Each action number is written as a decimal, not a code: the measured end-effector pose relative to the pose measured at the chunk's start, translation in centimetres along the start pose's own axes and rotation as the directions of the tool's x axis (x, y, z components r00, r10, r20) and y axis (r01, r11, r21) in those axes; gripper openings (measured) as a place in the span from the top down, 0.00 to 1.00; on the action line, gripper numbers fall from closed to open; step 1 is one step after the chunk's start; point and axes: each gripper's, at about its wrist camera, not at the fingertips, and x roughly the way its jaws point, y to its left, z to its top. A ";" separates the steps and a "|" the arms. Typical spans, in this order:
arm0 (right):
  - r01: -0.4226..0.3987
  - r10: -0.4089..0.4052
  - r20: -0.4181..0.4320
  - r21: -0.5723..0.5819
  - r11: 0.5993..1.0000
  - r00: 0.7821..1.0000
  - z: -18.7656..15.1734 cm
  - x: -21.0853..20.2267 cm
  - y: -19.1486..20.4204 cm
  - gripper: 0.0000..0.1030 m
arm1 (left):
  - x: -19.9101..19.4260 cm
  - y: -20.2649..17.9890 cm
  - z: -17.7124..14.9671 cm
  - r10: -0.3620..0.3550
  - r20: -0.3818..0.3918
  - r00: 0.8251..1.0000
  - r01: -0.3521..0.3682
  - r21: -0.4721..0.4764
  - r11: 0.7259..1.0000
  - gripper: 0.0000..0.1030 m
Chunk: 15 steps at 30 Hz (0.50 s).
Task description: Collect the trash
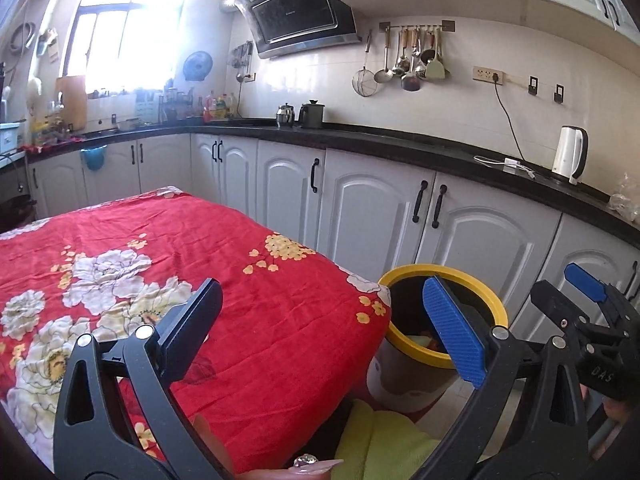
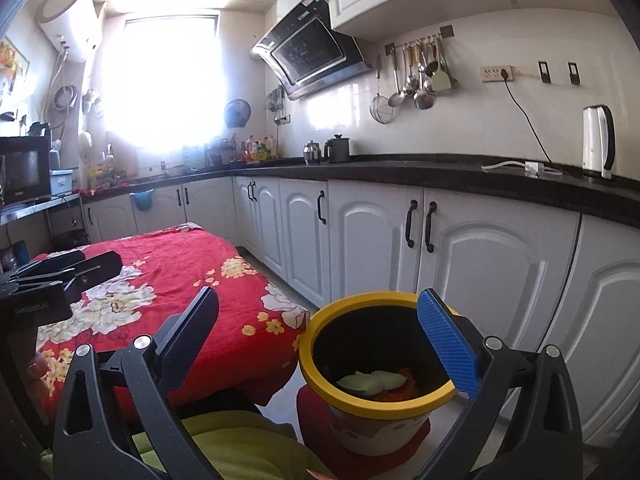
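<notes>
Your left gripper (image 1: 320,328) hung with jaws spread and empty over the near edge of the red floral-clothed surface (image 1: 248,320), which lay bare out to 11 o'clock. Your right gripper (image 2: 320,344) was likewise released, empty, above the yellow-rimmed round trash bin (image 2: 320,364) at 1 o'clock. Pale and orange scraps (image 2: 376,382) lay inside it. The bin stood just beside the surface's corner, white cabinets (image 2: 472,264) close behind.

The left gripper (image 1: 324,328) is hovering wide open over the red floral tablecloth (image 1: 224,264), beside the yellow-rimmed round waste bin (image 1: 404,344).
</notes>
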 end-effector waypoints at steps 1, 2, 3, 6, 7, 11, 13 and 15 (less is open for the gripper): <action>0.000 0.000 0.007 -0.006 1.000 1.000 0.0 -0.1 0.1 0.06 | 0.0 0.0 -0.1 -0.001 0.001 1.000 0.001 -0.001 1.000 0.11; -0.001 0.001 0.009 -0.008 1.000 1.000 0.0 -0.1 0.3 0.06 | -0.1 -0.1 -0.1 -0.001 0.003 1.000 0.001 -0.001 1.000 0.11; -0.003 0.003 0.008 -0.012 1.000 1.000 -0.1 -0.2 0.4 0.06 | -0.1 -0.1 -0.1 -0.002 0.004 1.000 0.002 -0.001 1.000 0.11; -0.013 0.013 0.002 -0.019 1.000 1.000 -0.1 0.0 0.5 0.06 | -0.2 -0.2 -0.1 -0.003 0.007 1.000 0.003 0.003 1.000 0.11; -0.015 0.015 0.000 -0.020 1.000 1.000 -0.1 0.0 0.5 0.06 | -0.2 -0.2 -0.2 -0.004 0.007 1.000 0.004 0.003 1.000 0.11; -0.014 0.014 -0.002 -0.021 1.000 1.000 -0.1 0.1 0.5 0.06 | -0.2 -0.2 -0.2 -0.009 0.007 1.000 0.009 0.002 1.000 0.11; -0.012 0.012 -0.003 -0.019 1.000 1.000 -0.1 0.1 0.5 0.06 | -0.2 -0.2 -0.2 -0.009 0.009 1.000 0.009 0.002 1.000 0.11; -0.010 0.010 -0.004 -0.016 1.000 1.000 -0.1 0.1 0.5 0.06 | -0.2 -0.2 -0.2 -0.010 0.009 1.000 0.010 0.001 1.000 0.11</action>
